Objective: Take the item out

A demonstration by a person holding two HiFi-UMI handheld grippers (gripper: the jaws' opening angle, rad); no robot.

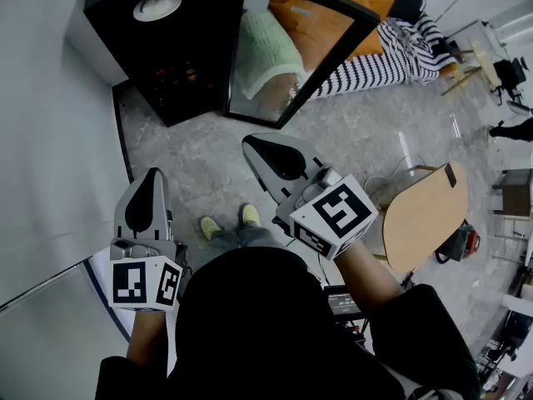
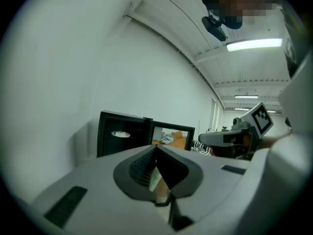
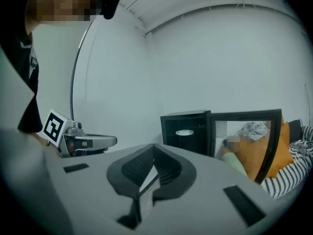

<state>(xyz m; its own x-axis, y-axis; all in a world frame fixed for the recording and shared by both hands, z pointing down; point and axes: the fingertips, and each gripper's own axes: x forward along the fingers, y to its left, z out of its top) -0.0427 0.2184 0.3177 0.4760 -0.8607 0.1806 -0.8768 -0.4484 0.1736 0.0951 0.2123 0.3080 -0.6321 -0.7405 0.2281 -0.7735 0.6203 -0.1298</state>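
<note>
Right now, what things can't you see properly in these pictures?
- Head view: the white round item inside the black cabinet is too small to tell what it is.
- Head view: the cabinet's lower inside is dark, so anything there is hidden.
- Right gripper view: the open glass door shows orange and green shapes. I cannot tell whether they are reflected or seen through it.

The head view looks steeply down from the person's head, with the black box-shaped cabinet (image 1: 166, 48) and its open glass door at 11 o'clock. Both gripper views face that cabinet nearly level, from well back — all three share it.
</note>
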